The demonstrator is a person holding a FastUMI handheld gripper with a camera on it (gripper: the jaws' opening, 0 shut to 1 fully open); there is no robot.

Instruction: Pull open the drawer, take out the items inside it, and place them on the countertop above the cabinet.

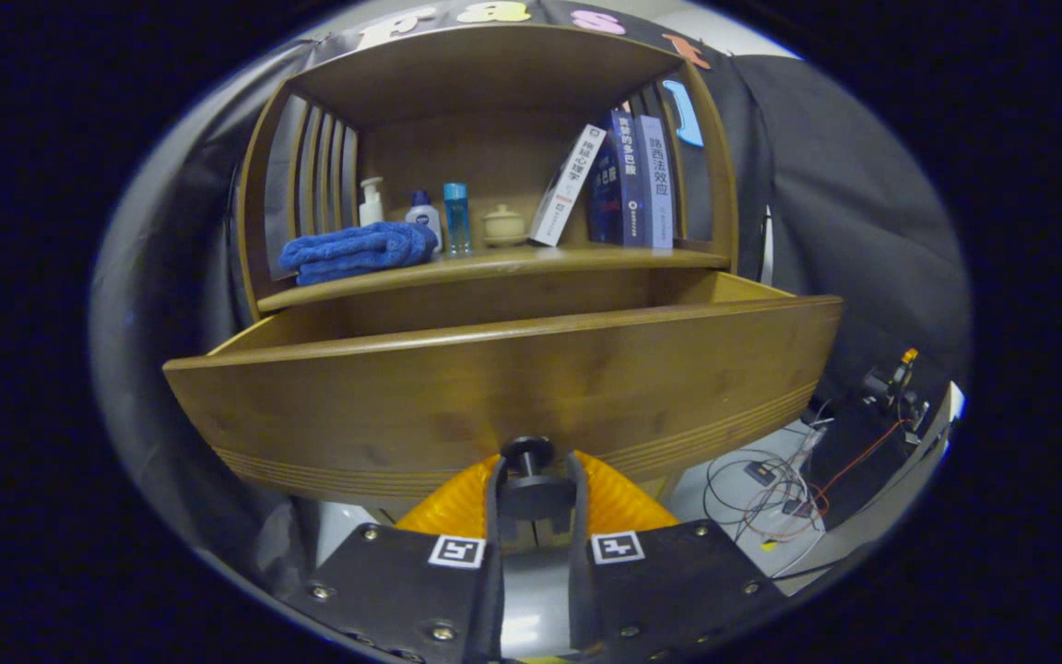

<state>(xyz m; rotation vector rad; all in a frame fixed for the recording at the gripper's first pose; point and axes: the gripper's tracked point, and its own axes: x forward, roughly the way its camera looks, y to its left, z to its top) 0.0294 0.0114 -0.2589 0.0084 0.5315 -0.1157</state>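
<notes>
My gripper is clenched on the drawer knob: both fingers press against its dark stem from either side, with the round cap sitting just ahead of the fingertips. The knob is low on the front panel of the wooden drawer, and that panel stands squarely across my line of sight, its long axis running side to side, so the pull direction is straight back along my fingers, toward me. The drawer is already slid well out from the cabinet; I can see its top rim and the gap behind it under the countertop, but from this low angle the panel hides the inside, so I cannot tell what items lie in it. They must be above and beyond the knob, over that rim. I judge the opening step is about finished, and the next move calls for letting go, rising over the front edge and reaching down in. The countertop already carries a folded blue towel, bottles, a small lidded jar and leaning books, leaving bare wood near the middle front.
</notes>
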